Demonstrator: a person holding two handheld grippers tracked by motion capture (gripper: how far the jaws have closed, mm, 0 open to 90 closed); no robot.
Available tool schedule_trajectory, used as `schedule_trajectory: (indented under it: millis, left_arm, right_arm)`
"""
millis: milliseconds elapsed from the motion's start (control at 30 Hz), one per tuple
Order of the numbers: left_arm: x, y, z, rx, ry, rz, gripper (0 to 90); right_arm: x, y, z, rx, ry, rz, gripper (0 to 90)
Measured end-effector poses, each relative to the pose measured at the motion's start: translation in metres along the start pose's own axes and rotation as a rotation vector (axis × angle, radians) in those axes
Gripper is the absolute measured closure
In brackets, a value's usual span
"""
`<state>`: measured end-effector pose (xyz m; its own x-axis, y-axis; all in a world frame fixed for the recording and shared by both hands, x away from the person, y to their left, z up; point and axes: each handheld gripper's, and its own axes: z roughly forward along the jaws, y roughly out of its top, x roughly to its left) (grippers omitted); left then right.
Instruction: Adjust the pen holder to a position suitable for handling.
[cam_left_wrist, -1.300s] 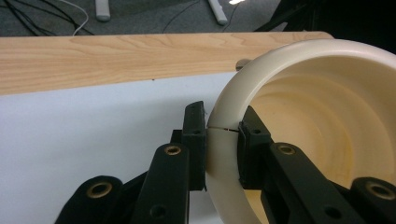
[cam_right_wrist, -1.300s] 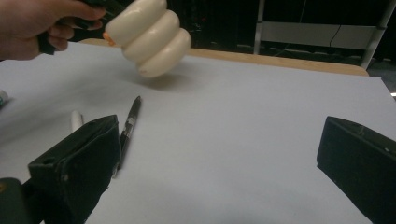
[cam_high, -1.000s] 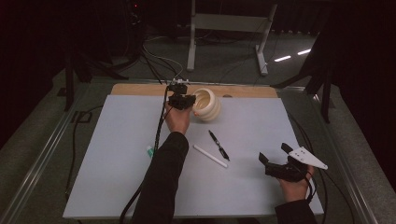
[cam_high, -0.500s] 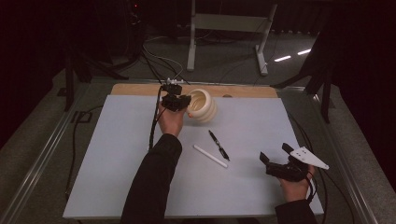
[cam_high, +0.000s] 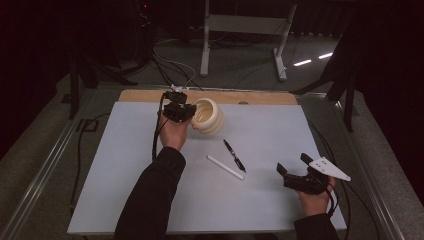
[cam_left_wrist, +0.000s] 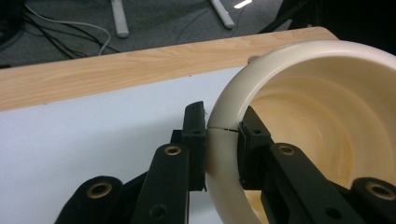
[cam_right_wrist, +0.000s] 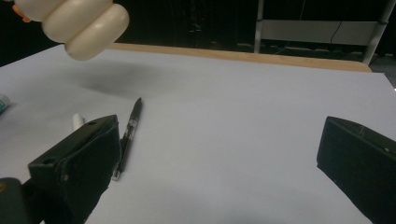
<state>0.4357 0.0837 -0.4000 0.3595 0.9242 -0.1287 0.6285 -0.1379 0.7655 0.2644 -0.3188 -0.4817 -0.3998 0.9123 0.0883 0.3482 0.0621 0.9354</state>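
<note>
Cream ribbed pot sits in the grip of the left gripper at the far middle of the desk, tipped so its mouth faces left. A second ago it stood lower and closer to the pens; it has since been carried a little up and away toward the far wooden edge. In the right gripper view it hangs above the white sheet with a soft shadow below it, so it looks clear of the surface. That suggests the lift is done and the pot is on its way somewhere or being tilted.

The left gripper view shows its fingers clamped on the pot's thick rim, one outside and one inside, with a thin seam line running across the rim between them.

The right gripper rests at the near right, its fingers spread wide with nothing in them.

A black pen and a white pen lie between the two hands, close together but not touching.

No brand, label or writing can be read on any of these things.
</note>
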Motion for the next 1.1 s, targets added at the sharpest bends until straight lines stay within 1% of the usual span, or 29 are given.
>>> schedule_trajectory:
  millis: [200,400,467,633,833,1033,1067,1100]
  left_arm:
    - [0.004,-0.005,-0.011,-0.002,-0.002,-0.001,77.8]
    - [0.007,-0.01,-0.018,0.018,0.012,0.031,77.7]
    - [0.008,-0.013,-0.02,0.024,0.017,0.034,77.8]
    - [0.013,-0.021,-0.022,0.044,0.026,0.035,77.6]
    - [0.019,-0.033,-0.026,0.055,0.036,0.023,77.4]
    - [0.023,-0.045,-0.031,0.079,0.044,0.031,77.3]
    - [0.023,-0.045,-0.031,0.079,0.044,0.031,77.3]
    - [0.024,-0.048,-0.03,0.094,0.045,0.034,77.3]
  right_arm:
    - [0.0,0.0,0.0,-0.006,0.006,0.002,0.0]
    - [0.0,0.0,0.0,-0.002,0.006,0.0,0.0]
    - [0.0,0.0,0.0,-0.002,0.007,-0.002,0.0]
    - [0.001,0.0,0.001,-0.002,0.01,-0.002,0.0]
    - [0.001,0.0,0.001,0.001,0.01,-0.004,0.0]
    - [0.002,0.0,0.002,0.003,0.013,-0.007,0.0]
    - [0.002,0.0,0.002,0.003,0.013,-0.007,0.0]
    - [0.002,0.0,0.002,0.003,0.013,-0.007,0.0]
